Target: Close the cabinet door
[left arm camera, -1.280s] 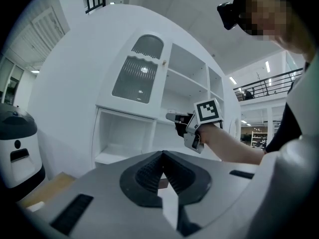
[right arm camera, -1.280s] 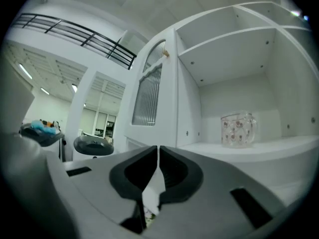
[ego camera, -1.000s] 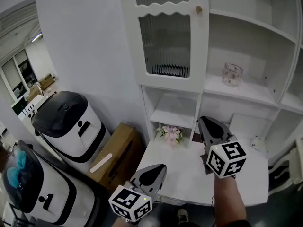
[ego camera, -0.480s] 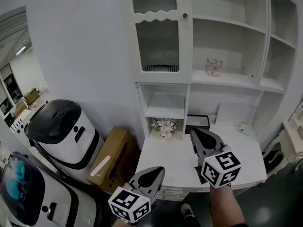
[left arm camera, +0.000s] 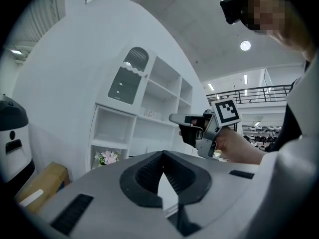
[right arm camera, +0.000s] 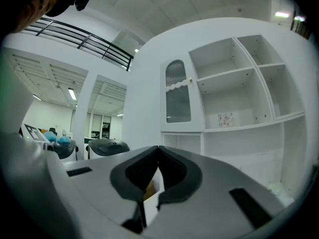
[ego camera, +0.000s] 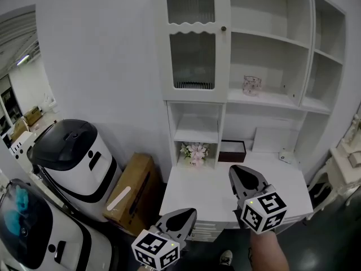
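Observation:
The white cabinet door point(ego camera: 192, 44) with ribbed glass and a small round knob point(ego camera: 223, 29) lies flat against its frame, at the upper left of the shelf unit. Both grippers are well back from it, over the desk's near edge. In the head view my left gripper point(ego camera: 189, 212) is low at the centre and my right gripper point(ego camera: 236, 170) is to its right. The left gripper point(left arm camera: 163, 153) has its tips together with nothing between them. The right gripper point(right arm camera: 159, 147) is likewise shut and empty, pointing level toward the door point(right arm camera: 178, 96).
A white desk point(ego camera: 197, 193) juts out below the shelves. On the shelves are pink flowers point(ego camera: 194, 150), a dark box point(ego camera: 231, 150) and a glass cup point(ego camera: 251, 85). A cardboard box point(ego camera: 132, 191) and white-and-black machines point(ego camera: 73, 157) stand at the left.
Both grippers have drawn back from the cabinet toward the desk's near edge, and more of the shelf unit has come into view. The door has stayed flat against its frame.

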`<act>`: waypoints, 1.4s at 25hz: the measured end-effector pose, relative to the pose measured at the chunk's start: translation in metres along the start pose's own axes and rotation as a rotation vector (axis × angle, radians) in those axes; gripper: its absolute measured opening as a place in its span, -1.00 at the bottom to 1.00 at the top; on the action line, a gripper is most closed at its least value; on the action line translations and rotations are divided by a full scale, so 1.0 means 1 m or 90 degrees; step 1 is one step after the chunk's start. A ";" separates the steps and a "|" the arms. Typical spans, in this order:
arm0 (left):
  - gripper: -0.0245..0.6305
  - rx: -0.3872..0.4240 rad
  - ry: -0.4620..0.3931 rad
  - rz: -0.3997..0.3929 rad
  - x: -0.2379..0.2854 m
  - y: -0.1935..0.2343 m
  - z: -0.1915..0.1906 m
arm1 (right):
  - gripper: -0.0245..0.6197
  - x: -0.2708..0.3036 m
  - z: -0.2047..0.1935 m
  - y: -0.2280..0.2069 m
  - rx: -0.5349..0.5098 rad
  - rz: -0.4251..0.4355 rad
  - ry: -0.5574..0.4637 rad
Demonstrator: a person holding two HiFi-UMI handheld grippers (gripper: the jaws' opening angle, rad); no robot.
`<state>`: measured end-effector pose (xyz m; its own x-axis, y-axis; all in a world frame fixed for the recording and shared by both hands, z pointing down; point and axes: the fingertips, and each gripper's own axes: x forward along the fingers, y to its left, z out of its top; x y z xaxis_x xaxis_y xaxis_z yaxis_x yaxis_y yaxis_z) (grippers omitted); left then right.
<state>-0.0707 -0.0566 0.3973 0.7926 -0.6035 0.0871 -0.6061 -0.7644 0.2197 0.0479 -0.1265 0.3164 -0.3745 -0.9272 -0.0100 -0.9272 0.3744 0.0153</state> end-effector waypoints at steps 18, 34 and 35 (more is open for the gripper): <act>-0.92 0.008 0.001 -0.012 -0.008 -0.007 -0.002 | -0.91 -0.009 -0.012 0.017 0.004 0.006 0.014; -0.92 0.013 -0.001 -0.017 -0.007 -0.014 -0.001 | -0.91 -0.016 -0.011 0.016 0.008 0.005 0.010; -0.92 0.013 0.000 -0.018 -0.007 -0.014 -0.001 | -0.91 -0.016 -0.011 0.015 0.008 0.005 0.010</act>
<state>-0.0671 -0.0415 0.3941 0.8094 -0.5817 0.0806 -0.5848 -0.7856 0.2022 0.0397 -0.1060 0.3277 -0.3819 -0.9242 0.0064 -0.9242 0.3819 0.0026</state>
